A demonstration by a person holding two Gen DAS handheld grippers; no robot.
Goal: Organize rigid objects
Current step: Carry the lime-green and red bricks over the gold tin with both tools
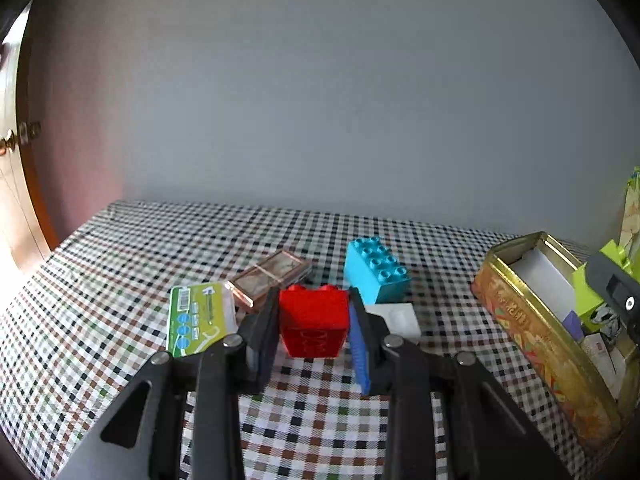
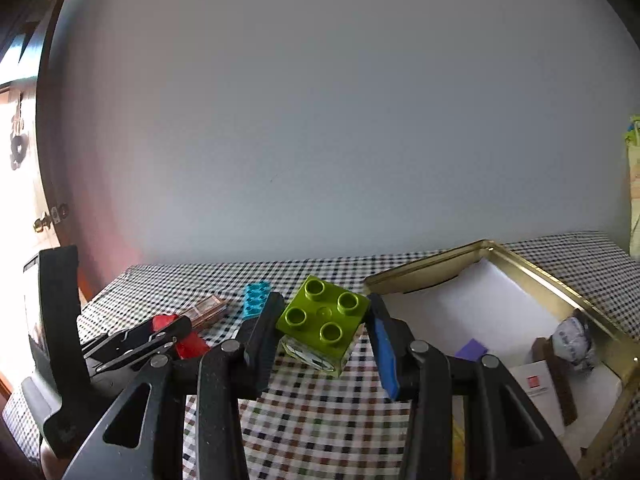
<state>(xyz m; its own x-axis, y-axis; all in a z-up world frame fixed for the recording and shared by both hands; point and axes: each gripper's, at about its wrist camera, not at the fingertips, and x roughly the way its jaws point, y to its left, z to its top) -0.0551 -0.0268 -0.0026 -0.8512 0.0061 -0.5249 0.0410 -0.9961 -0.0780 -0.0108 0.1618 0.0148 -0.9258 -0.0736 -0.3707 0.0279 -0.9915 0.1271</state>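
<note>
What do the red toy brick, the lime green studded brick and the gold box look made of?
Red toy brick: probably glossy moulded plastic, with highlights. Lime green studded brick: likely the same, smooth shiny studs. Gold box: seemingly printed metal tin, reflective rim.

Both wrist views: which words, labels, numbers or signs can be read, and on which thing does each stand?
No text can be read with certainty.
Green and white card: barcode and print, too small.
Gold rectangular metal tin: blurred lettering on its side.
White card with a red mark: too small.
Red toy brick: faint embossed marks, unreadable.
</note>
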